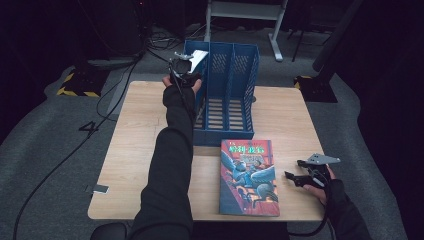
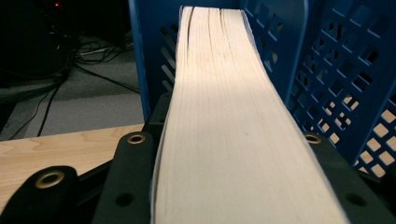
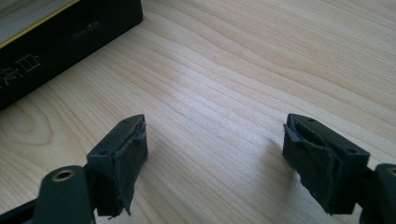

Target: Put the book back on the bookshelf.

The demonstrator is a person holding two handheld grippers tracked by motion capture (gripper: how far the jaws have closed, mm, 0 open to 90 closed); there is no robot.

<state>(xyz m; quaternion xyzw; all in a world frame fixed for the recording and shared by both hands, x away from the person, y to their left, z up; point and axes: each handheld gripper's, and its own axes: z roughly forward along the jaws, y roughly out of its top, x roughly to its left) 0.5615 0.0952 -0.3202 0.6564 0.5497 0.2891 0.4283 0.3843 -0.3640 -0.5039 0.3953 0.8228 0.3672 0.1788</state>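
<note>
**Filing the first book into the blue rack**

We have a thick book [image 2: 233, 116] clamped between the jaws of our left gripper [image 1: 183, 70], page edges facing the camera, and we hold it at the top of the leftmost slot of the blue file rack [image 1: 235, 90] at the far side of the wooden table [image 1: 130, 150]. In the left gripper view the pages run up between the rack's perforated walls, so we judge the step in hand to be lowering this book upright into that slot.

Our right gripper [image 1: 305, 172] rests near the table's right edge, jaws spread wide with nothing between them, just beside the illustrated book [image 1: 249, 177] lying flat in front of the rack.

Next we need to keep the held book square to the divider, sink it to the slatted floor, then release. The flat book likely follows.
</note>
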